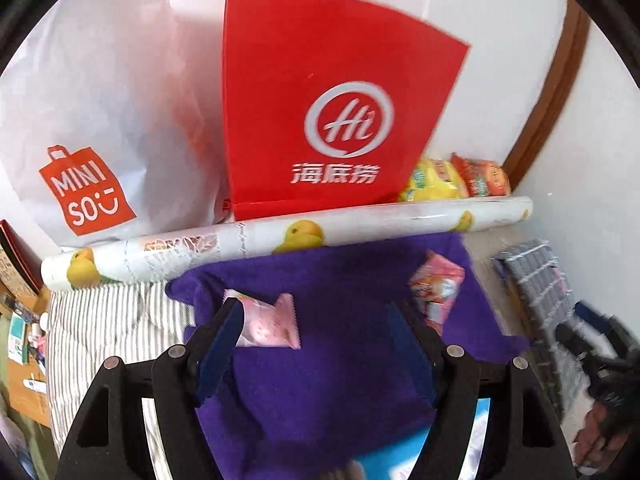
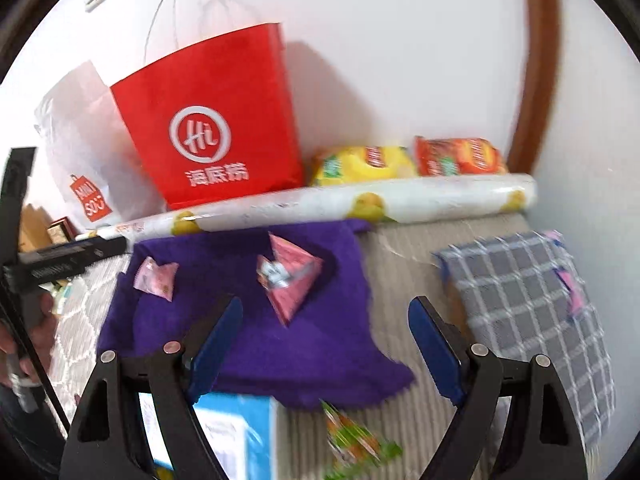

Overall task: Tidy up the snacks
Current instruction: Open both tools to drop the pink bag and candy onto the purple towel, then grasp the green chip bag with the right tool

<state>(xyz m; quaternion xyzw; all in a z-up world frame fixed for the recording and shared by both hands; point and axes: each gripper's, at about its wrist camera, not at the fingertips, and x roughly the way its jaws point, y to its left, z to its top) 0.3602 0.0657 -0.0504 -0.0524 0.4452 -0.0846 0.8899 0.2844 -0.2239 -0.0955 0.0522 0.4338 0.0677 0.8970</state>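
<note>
A purple cloth (image 1: pixel 340 320) (image 2: pixel 248 320) lies on the table. On it lie a small pale pink snack packet (image 1: pixel 268 322) (image 2: pixel 156 278) and a pink pyramid-shaped snack pack (image 1: pixel 436 288) (image 2: pixel 290 280). My left gripper (image 1: pixel 316 316) is open and empty over the cloth, its left finger just beside the pale pink packet. My right gripper (image 2: pixel 326 316) is open and empty, over the cloth's right edge, just near of the pyramid pack. A green and orange snack packet (image 2: pixel 352 440) lies near the right gripper's base.
A red Haidilao paper bag (image 1: pixel 328 100) (image 2: pixel 216 120) and a white Miniso bag (image 1: pixel 88 120) stand against the wall. A yellow chip bag (image 2: pixel 360 164) and a red one (image 2: pixel 460 156) lie behind a duck-print roll (image 1: pixel 280 236) (image 2: pixel 360 204). A grey checked cloth (image 2: pixel 528 300) lies right. A blue box (image 2: pixel 236 432) is near.
</note>
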